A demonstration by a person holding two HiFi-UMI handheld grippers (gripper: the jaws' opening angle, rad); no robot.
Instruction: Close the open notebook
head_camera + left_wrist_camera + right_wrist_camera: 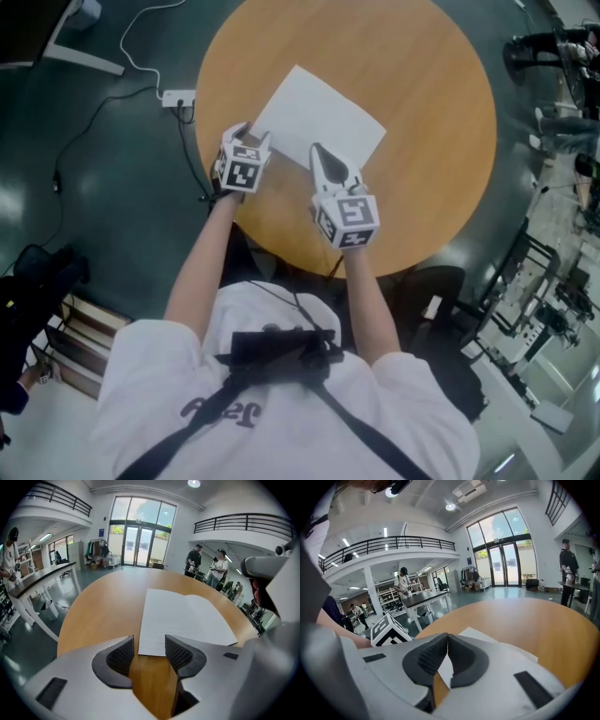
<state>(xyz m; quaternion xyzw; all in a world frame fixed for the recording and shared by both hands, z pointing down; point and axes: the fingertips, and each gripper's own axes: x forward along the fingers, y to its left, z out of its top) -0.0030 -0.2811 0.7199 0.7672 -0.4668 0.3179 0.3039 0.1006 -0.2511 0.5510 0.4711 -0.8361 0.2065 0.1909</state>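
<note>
An open notebook with blank white lined pages lies flat on the round wooden table. My left gripper is at the notebook's left near corner. In the left gripper view its jaws stand open just above the wood, with the near page edge of the notebook right in front of them and nothing between them. My right gripper hovers over the notebook's near edge. In the right gripper view its jaws are shut tip to tip, empty, with the white page beneath and beyond them.
The table's near rim is close to the person's body. A white power strip with cables lies on the dark floor to the left. Black stands and equipment crowd the right side. People stand far off in the hall.
</note>
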